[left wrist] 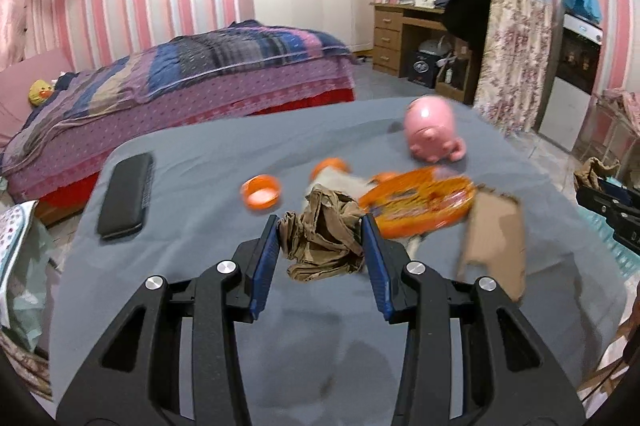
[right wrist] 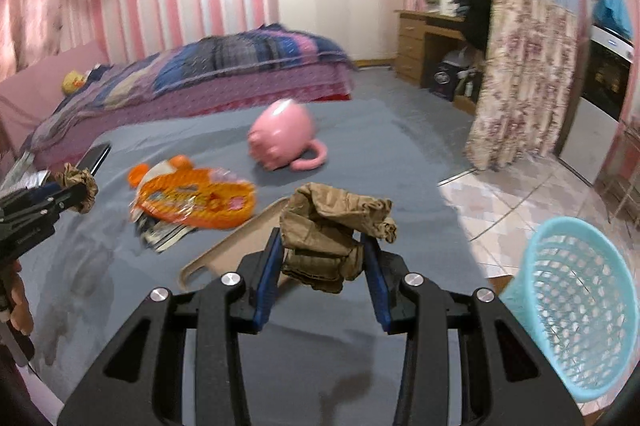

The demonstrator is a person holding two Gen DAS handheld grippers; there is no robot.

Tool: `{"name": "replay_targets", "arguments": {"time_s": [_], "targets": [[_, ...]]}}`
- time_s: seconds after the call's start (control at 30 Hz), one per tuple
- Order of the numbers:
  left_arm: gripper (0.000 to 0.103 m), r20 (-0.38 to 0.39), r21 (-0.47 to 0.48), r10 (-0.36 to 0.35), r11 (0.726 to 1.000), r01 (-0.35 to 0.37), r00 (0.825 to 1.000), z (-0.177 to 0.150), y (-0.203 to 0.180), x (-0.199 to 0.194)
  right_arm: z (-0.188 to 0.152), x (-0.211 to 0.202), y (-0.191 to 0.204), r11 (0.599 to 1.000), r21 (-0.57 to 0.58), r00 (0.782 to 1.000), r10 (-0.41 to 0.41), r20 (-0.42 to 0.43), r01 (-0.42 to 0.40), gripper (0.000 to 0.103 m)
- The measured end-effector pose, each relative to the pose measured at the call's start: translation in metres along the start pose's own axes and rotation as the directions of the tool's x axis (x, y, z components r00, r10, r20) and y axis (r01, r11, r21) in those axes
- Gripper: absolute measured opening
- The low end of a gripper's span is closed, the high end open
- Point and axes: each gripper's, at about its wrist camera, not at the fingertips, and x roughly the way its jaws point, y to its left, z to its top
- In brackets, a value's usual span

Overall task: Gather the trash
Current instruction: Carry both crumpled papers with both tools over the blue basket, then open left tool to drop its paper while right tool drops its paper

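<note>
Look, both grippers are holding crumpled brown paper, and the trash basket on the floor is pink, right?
Almost. Both the left gripper and the right gripper do hold crumpled brown paper, but the trash basket is light blue, not pink, as the right wrist view shows. The pink thing is the mug lying on its side on the grey table.

The worktop point(right wrist: 360, 154) carried obstacles around the orange snack wrapper point(right wrist: 196, 200). Behind it lay a tipped pink mug point(right wrist: 284, 140); just right of it, a cardboard piece point(right wrist: 236, 246). In the left view, an orange lid point(left wrist: 261, 191) and a black case point(left wrist: 127, 196) lay to the wrapper's left, with bare cloth between them. Nearer than the wrapper, the cloth was bare to the front edge. A blue basket point(right wrist: 576, 310) stood well right, off the worktop.
</note>
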Motion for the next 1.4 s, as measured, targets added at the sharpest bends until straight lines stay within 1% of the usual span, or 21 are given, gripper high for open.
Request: {"name": "replay_targets", "arguments": {"time_s": [0.07, 0.17, 0.3, 0.43, 0.53, 0.67, 0.8, 0.93, 1.03, 1.17, 1.27, 1.3, 1.4], "targets": [[0.04, 0.008, 0.006, -0.02, 1.0, 0.02, 1.0, 0.007, -0.015, 0.002, 0.001, -0.008, -0.014, 1.0, 0.02, 1.0, -0.024, 0.02, 0.023, 0.04], [0.04, 0.029, 0.029, -0.057, 0.998, 0.056, 0.998, 0.019, -0.045, 0.003, 0.003, -0.021, -0.039, 0.996, 0.04, 0.995, -0.086, 0.054, 0.084, 0.04], [0.04, 0.055, 0.047, -0.122, 0.992, 0.119, 0.991, 0.034, -0.088, 0.003, 0.002, -0.039, -0.079, 0.983, 0.079, 0.981, -0.173, 0.091, 0.166, 0.04], [0.04, 0.062, 0.065, -0.196, 0.979, 0.192, 0.979, 0.045, -0.136, 0.007, -0.004, -0.054, -0.122, 0.963, 0.137, 0.963, -0.249, 0.104, 0.234, 0.04], [0.04, 0.062, 0.076, -0.249, 0.967, 0.244, 0.966, 0.051, -0.172, 0.009, -0.01, -0.064, -0.153, 0.944, 0.19, 0.951, -0.292, 0.106, 0.269, 0.04], [0.04, 0.054, 0.132, -0.312, 0.944, 0.303, 0.949, 0.055, -0.224, 0.012, -0.019, -0.075, -0.193, 0.912, 0.258, 0.93, -0.354, 0.099, 0.32, 0.04], [0.04, 0.031, 0.171, -0.379, 0.914, 0.369, 0.925, 0.055, -0.275, 0.013, -0.03, -0.08, -0.219, 0.885, 0.292, 0.913, -0.401, 0.081, 0.362, 0.04], [0.04, -0.001, 0.18, -0.429, 0.888, 0.422, 0.903, 0.057, -0.311, 0.019, -0.038, -0.083, -0.241, 0.864, 0.311, 0.899, -0.433, 0.058, 0.396, 0.04], [0.04, -0.02, 0.201, -0.455, 0.87, 0.449, 0.89, 0.056, -0.338, 0.022, -0.042, -0.087, -0.255, 0.85, 0.325, 0.891, -0.452, 0.048, 0.414, 0.04], [0.04, -0.032, 0.242, -0.478, 0.849, 0.471, 0.878, 0.045, -0.358, 0.024, -0.047, -0.09, -0.271, 0.834, 0.348, 0.883, -0.468, 0.037, 0.427, 0.04], [0.04, -0.06, 0.274, -0.468, 0.842, 0.466, 0.881, 0.031, -0.369, 0.031, -0.053, -0.09, -0.279, 0.825, 0.355, 0.878, -0.478, 0.023, 0.439, 0.04], [0.04, -0.079, 0.279, -0.467, 0.838, 0.469, 0.881, 0.026, -0.373, 0.036, -0.056, -0.089, -0.283, 0.82, 0.362, 0.877, -0.481, 0.015, 0.444, 0.04], [0.04, -0.097, 0.306, -0.463, 0.828, 0.469, 0.881, 0.019, -0.382, 0.043, -0.06, -0.089, -0.29, 0.809, 0.383, 0.874, -0.485, 0.008, 0.446, 0.04]]}}
